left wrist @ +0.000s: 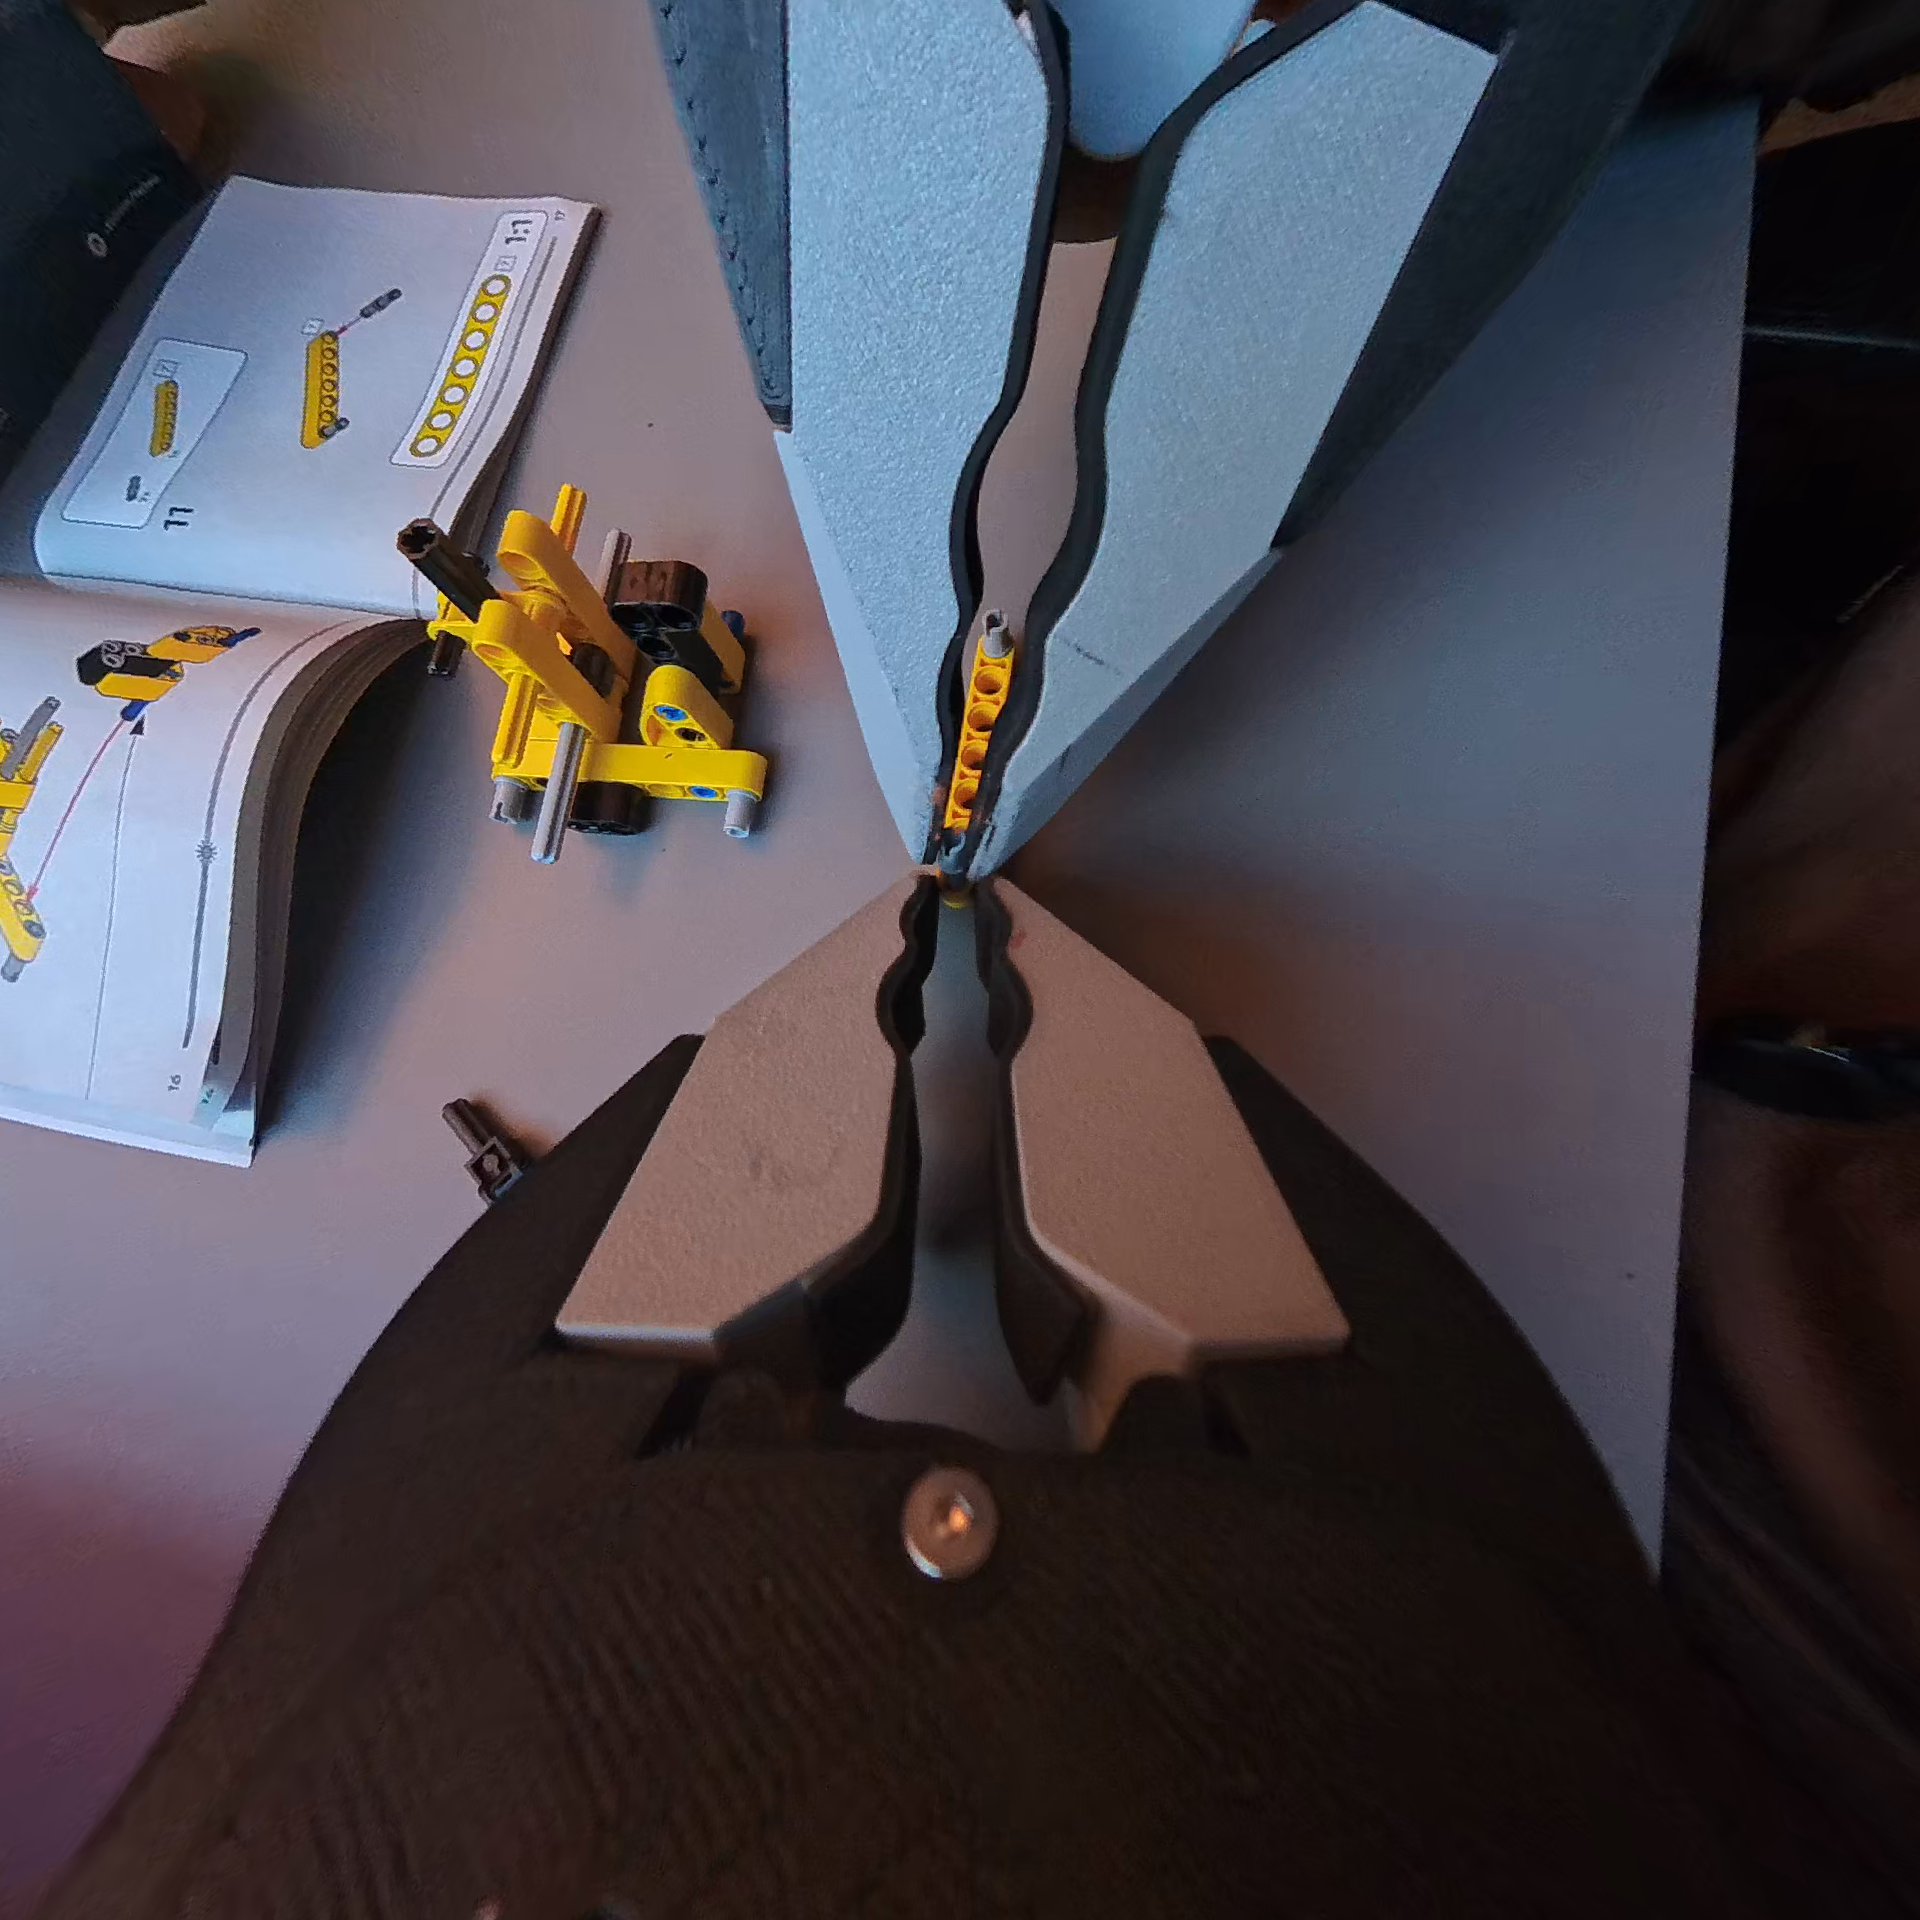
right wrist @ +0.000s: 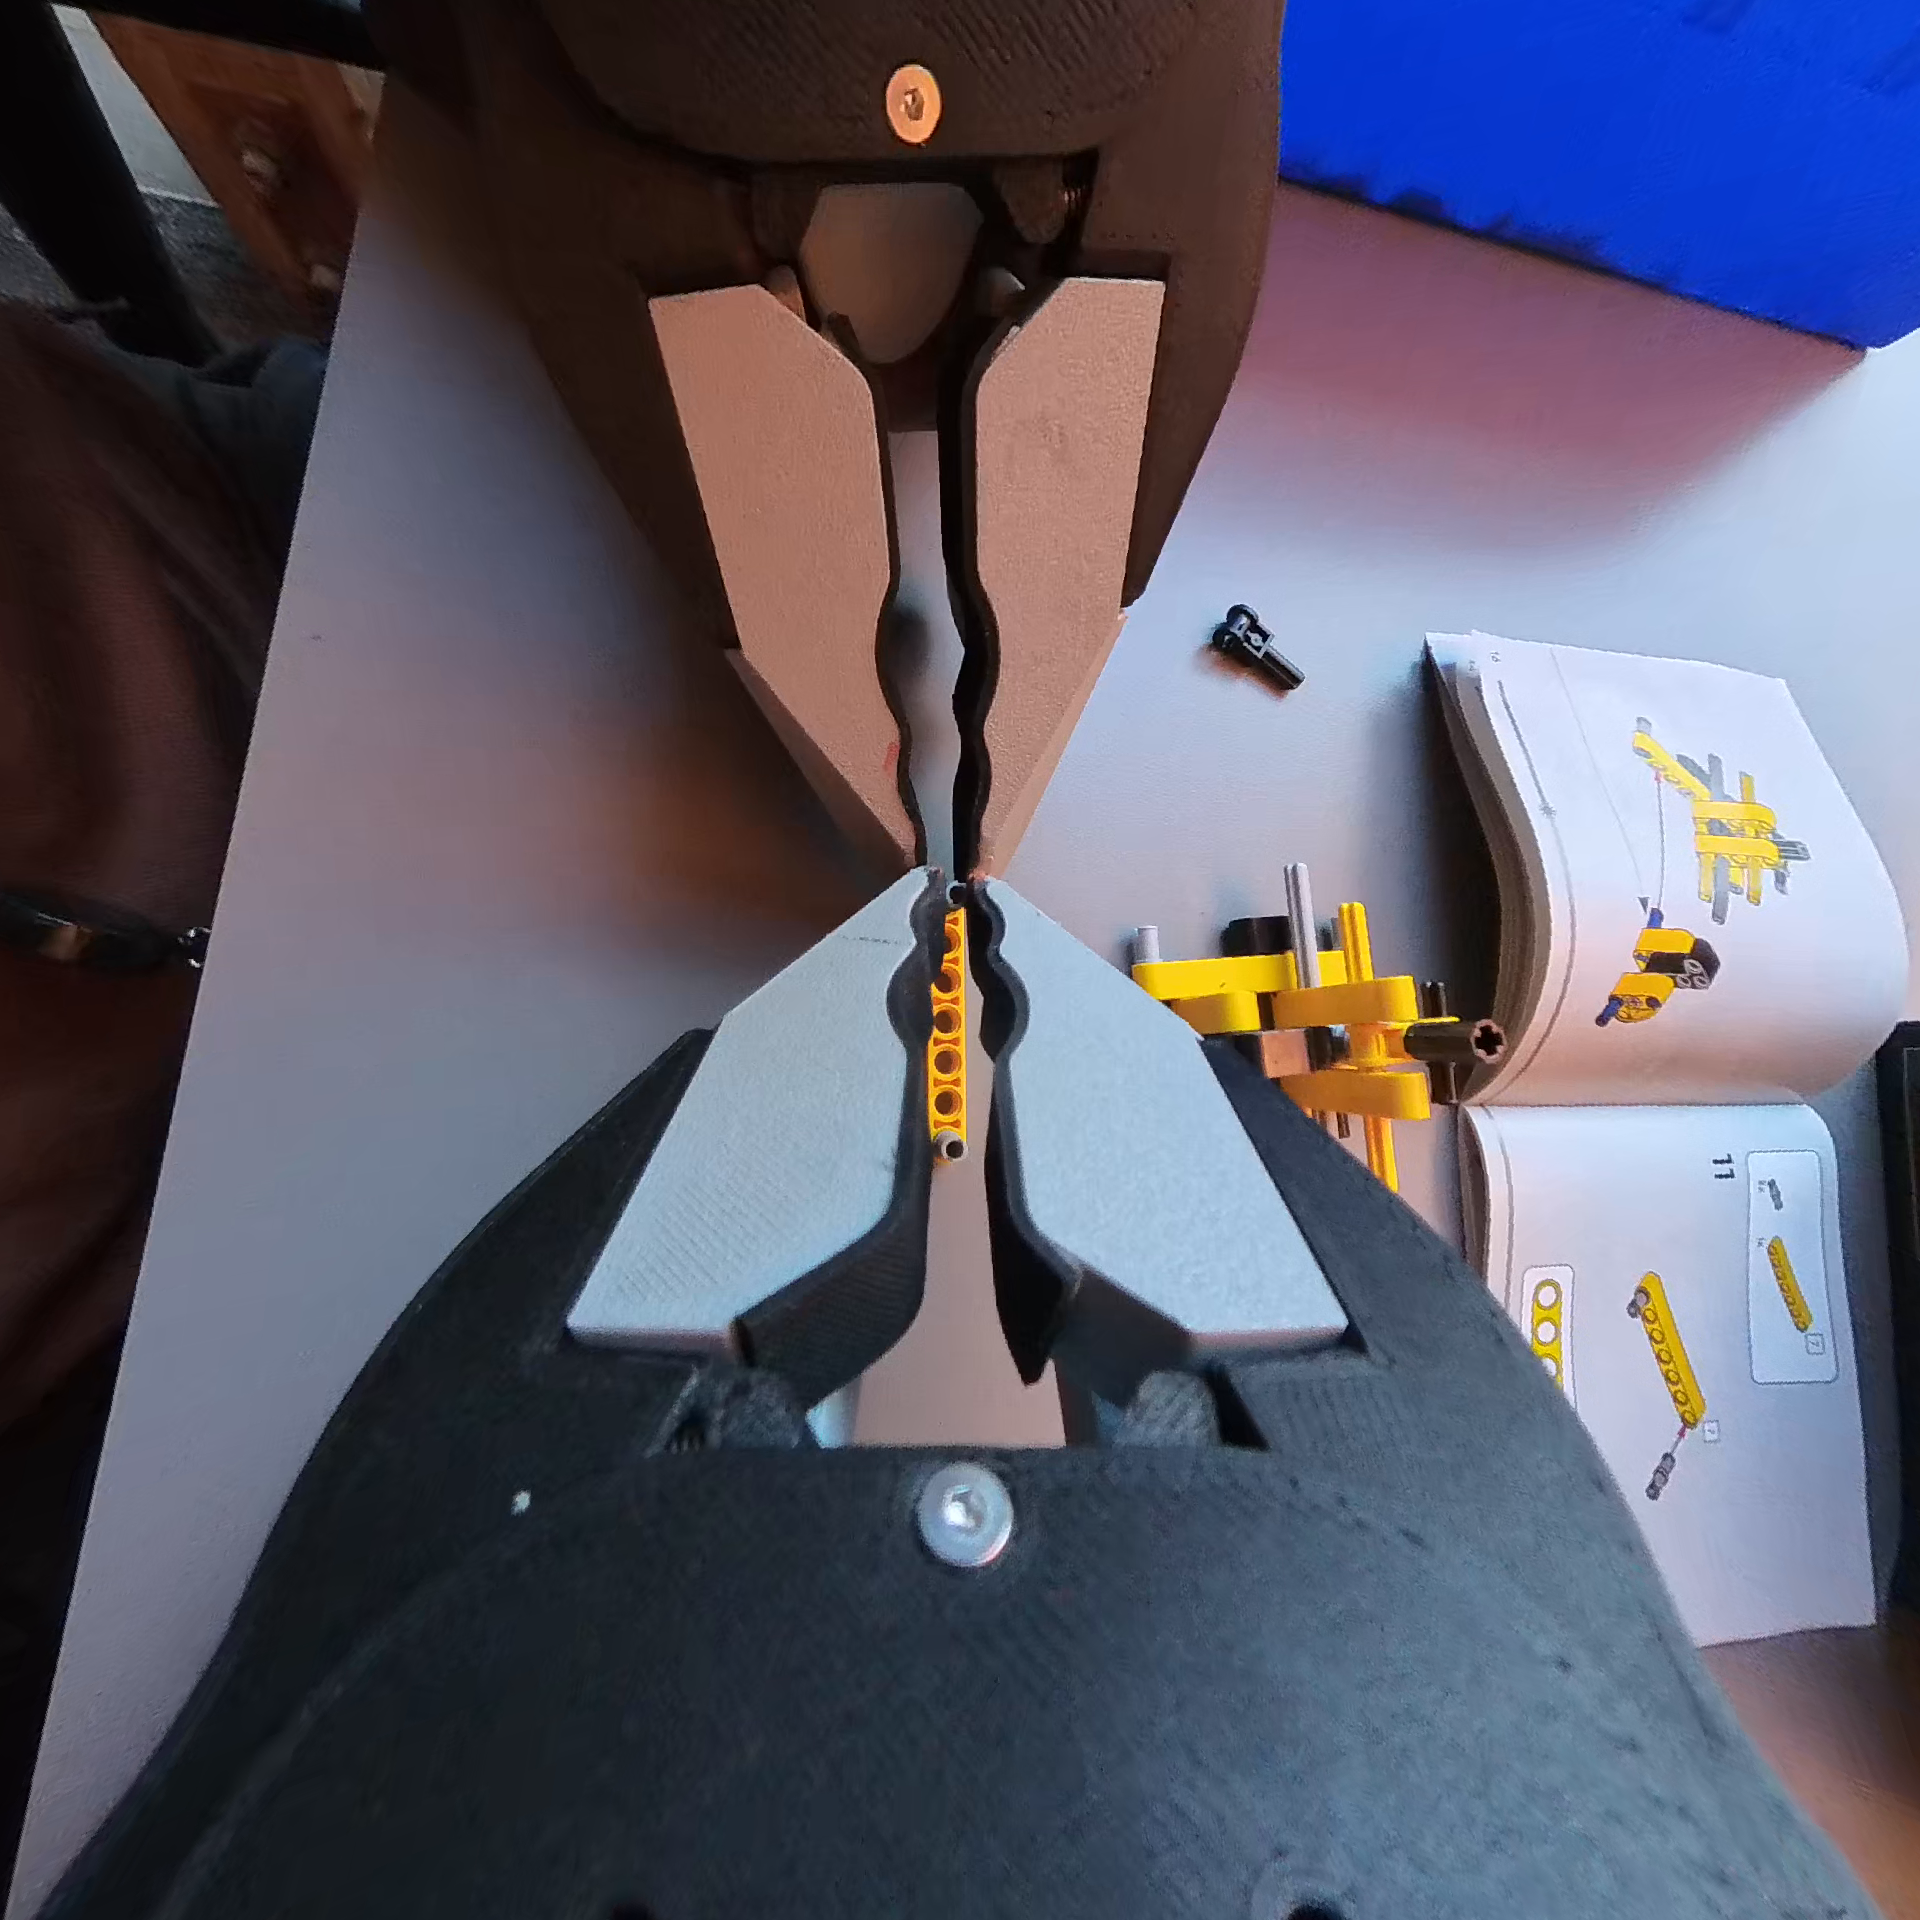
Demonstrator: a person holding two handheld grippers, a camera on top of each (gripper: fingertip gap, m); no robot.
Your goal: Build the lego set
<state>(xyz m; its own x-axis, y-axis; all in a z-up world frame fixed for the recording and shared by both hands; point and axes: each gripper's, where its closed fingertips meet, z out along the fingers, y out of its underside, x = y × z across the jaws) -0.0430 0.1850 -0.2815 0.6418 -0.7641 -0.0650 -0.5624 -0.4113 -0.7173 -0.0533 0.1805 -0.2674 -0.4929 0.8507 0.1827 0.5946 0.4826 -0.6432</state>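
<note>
My right gripper [right wrist: 954, 889] is shut on a yellow holed beam [right wrist: 948, 1023] that lies lengthwise between its pads, with a grey pin [right wrist: 951, 1147] in the near end. My left gripper [left wrist: 953, 891] meets it tip to tip and is closed on a small grey pin [right wrist: 956, 891] at the beam's far end. In the left wrist view, the right gripper [left wrist: 956, 857] comes in from the top with the beam [left wrist: 977, 727]. The part-built yellow and black model [left wrist: 603, 686] lies on the table beside the open instruction booklet [left wrist: 312, 384].
A loose black pin connector [left wrist: 480, 1148] lies on the grey table [left wrist: 1455, 831] near my left gripper. The table edge [left wrist: 1704, 727] runs close by, with a person's lap beyond it. A blue object [right wrist: 1610, 135] and a dark case [left wrist: 73, 187] sit at the far side. My left and right fingertips are right by each other. About 9 centimetres separates my left fingertips from the loose black pin connector [left wrist: 480, 1148].
</note>
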